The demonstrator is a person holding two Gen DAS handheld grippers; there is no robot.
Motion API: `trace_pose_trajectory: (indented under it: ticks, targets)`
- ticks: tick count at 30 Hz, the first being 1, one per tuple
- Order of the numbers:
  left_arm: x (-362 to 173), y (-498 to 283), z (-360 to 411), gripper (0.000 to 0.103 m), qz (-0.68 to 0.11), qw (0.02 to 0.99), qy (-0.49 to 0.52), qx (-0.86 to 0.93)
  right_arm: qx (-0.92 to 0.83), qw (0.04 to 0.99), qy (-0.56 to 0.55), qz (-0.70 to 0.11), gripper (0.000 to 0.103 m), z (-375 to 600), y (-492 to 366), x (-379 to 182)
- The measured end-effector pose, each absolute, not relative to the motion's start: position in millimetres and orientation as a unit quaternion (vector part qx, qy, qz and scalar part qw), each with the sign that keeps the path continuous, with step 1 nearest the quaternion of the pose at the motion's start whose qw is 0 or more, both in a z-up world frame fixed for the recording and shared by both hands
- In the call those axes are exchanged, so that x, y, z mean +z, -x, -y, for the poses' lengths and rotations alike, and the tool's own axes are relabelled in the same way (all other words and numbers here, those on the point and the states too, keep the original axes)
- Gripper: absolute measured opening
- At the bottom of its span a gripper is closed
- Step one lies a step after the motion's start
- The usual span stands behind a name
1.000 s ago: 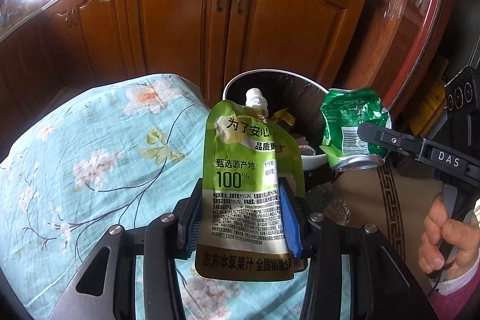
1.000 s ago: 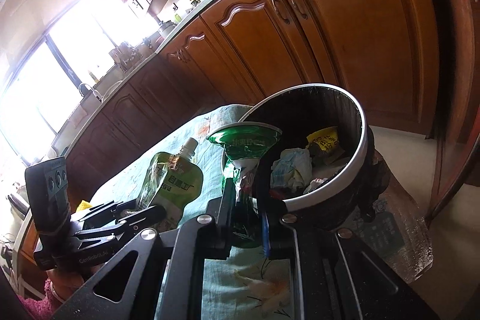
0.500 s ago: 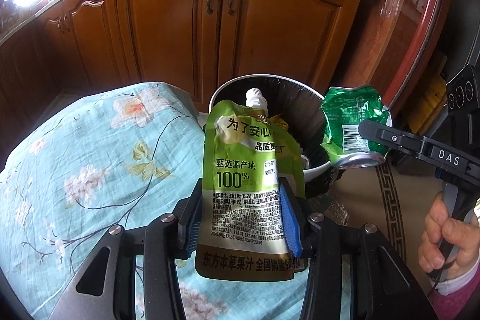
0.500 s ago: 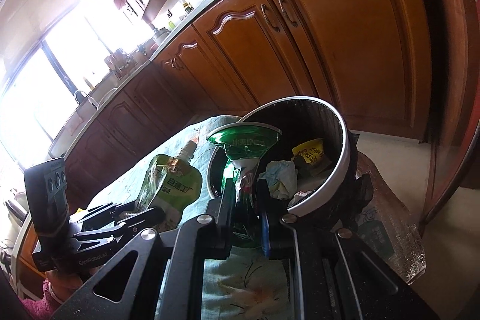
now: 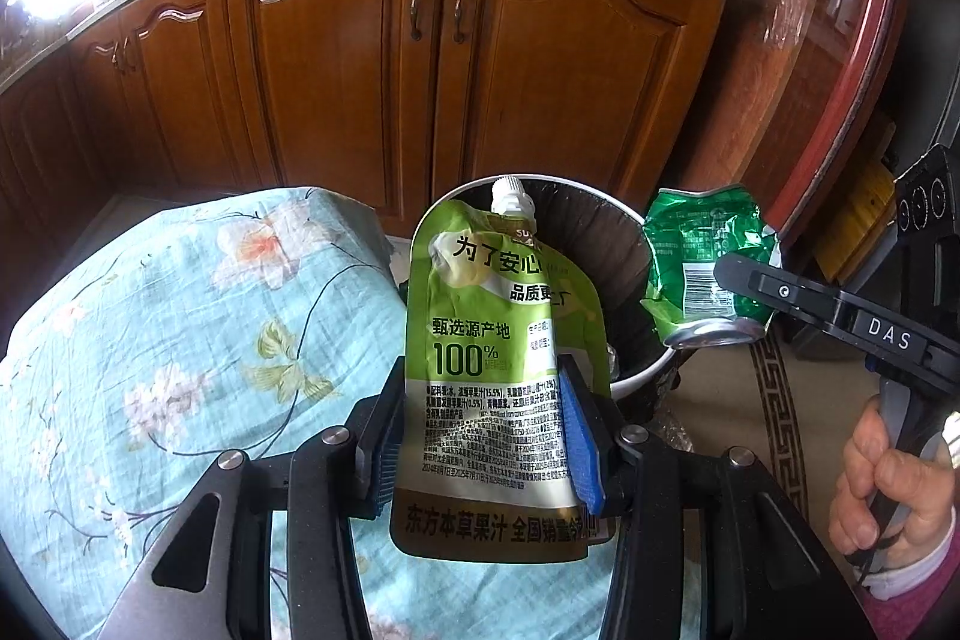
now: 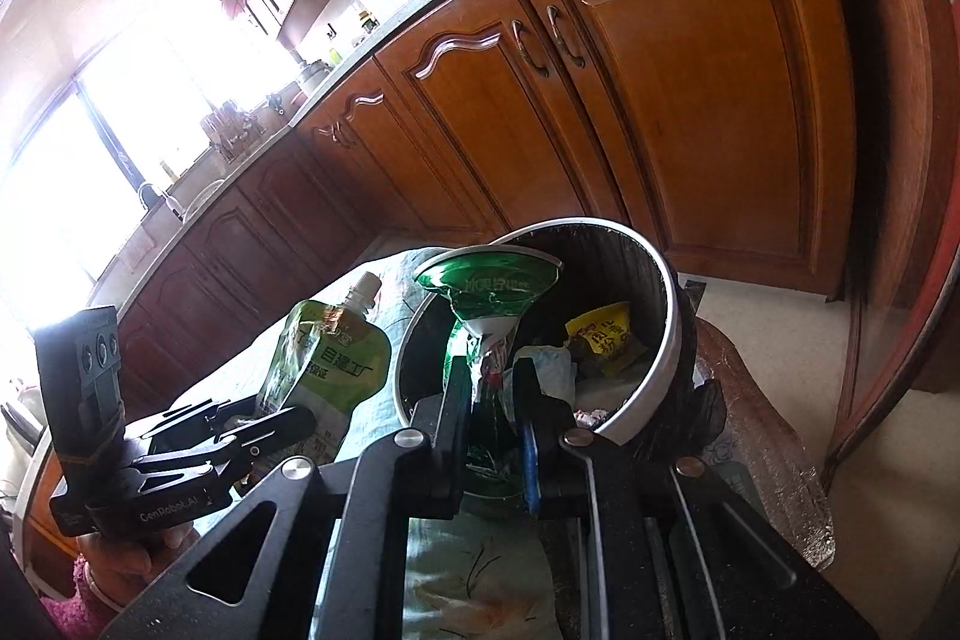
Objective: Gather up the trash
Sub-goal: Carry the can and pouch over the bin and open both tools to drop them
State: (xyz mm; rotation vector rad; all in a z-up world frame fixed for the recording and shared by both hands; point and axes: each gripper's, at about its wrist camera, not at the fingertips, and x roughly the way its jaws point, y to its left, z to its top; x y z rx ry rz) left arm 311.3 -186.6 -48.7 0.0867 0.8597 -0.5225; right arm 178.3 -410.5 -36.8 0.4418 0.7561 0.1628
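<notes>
My left gripper point(image 5: 480, 424) is shut on a green juice pouch point(image 5: 498, 340) with a white spout, held upright in front of the trash bin point(image 5: 642, 382). The pouch point(image 6: 327, 370) and left gripper point(image 6: 234, 436) also show in the right wrist view. My right gripper point(image 6: 492, 400) is shut on a crushed green can point(image 6: 489, 292), held over the near rim of the round white-rimmed bin point(image 6: 666, 334). The can point(image 5: 702, 268) also shows in the left wrist view beside the bin. The bin holds a yellow wrapper point(image 6: 600, 340) and crumpled paper point(image 6: 546, 370).
A teal floral cloth point(image 5: 180, 340) covers the table at left of the bin. Wooden kitchen cabinets point(image 5: 450, 58) stand behind. A red-framed door point(image 5: 840, 70) is at right. A patterned mat point(image 5: 780, 412) lies on the floor by the bin.
Both grippers have moved towards the bin with their loads. The bin now looks nearer and lower in both views, with the pouch partly covering it.
</notes>
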Motion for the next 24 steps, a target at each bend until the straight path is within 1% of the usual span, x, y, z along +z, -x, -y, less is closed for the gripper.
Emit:
trace_pose_trajectory:
  ticks: [13,24]
  targets:
    - [-43,-316,202,0.044,-0.405,0.878,-0.05,-0.248,0.065,0.905,-0.2,-0.368,0.014,411,-190,-32]
    - [-49,-324,215,0.044,-0.415,0.875,-0.058,-0.244,0.055,0.905,-0.192,-0.376,0.014,414,-204,-31]
